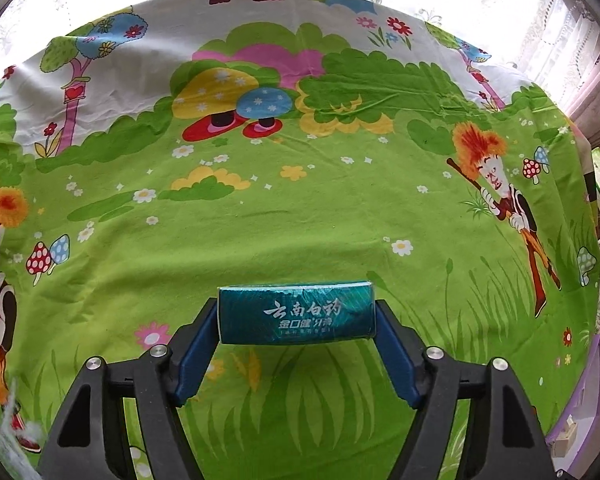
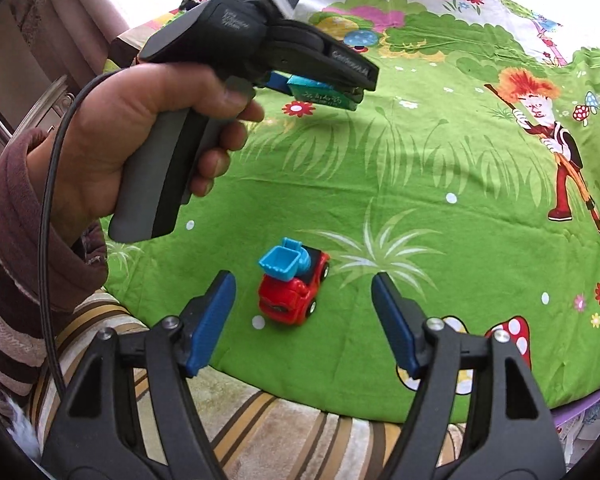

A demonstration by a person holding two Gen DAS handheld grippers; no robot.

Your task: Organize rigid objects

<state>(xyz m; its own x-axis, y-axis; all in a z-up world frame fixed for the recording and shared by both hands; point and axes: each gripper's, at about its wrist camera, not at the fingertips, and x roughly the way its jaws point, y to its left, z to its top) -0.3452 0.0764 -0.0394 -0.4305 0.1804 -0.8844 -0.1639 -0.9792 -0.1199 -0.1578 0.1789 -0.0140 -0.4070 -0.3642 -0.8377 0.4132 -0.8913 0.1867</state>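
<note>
Left gripper jaws pinch the teal cardboard toothpaste box endwise, probably light and crushable; right gripper spread, red plastic toy truck at twelve o'clock, best gripped across its sides.

Teal box, red-and-blue toy truck, green cartoon-print cloth.

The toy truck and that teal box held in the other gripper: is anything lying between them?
No. In the right wrist view, only bare green cartoon cloth separates the red toy truck from the teal toothpaste box in the left gripper.
</note>
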